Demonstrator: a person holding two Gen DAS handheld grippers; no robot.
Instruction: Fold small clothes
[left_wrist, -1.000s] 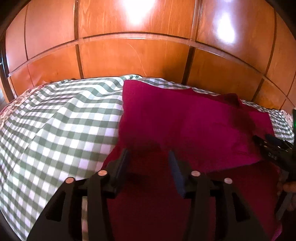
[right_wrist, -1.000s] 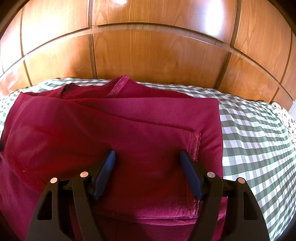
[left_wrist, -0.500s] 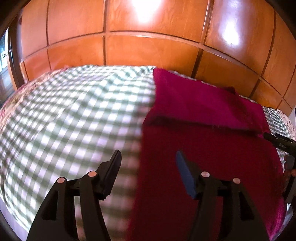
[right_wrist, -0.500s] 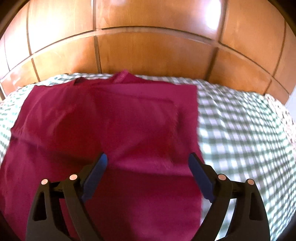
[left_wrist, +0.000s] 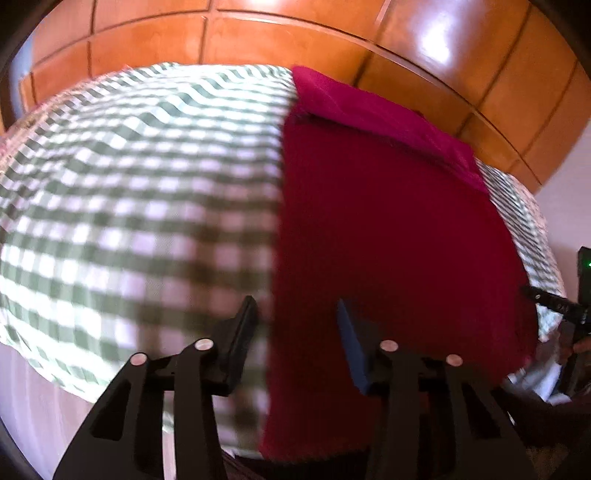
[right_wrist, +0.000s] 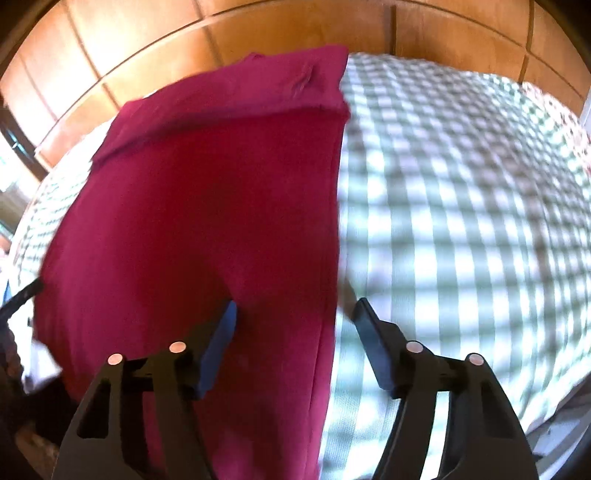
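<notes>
- Red garment (left_wrist: 388, 229) lies flat on checked bedsheet (left_wrist: 129, 192), far end folded over by wood headboard (left_wrist: 258, 40).
- My left claw (left_wrist: 295, 325): jaws just been closing, part open, straddling garment's left edge, nothing gripped.
- My right claw (right_wrist: 295, 325): same, closing, over right edge, empty.
- Bare sheet w/ plenty of room on both outer sides.

Both tools are matte black plastic. The left gripper (left_wrist: 295, 317) and the right gripper (right_wrist: 295, 317) each have two angular fingers with triangular cut-outs, round silver-pink rivet heads at the pivots, and flat dark blue pads (left_wrist: 351, 343) inside.
</notes>
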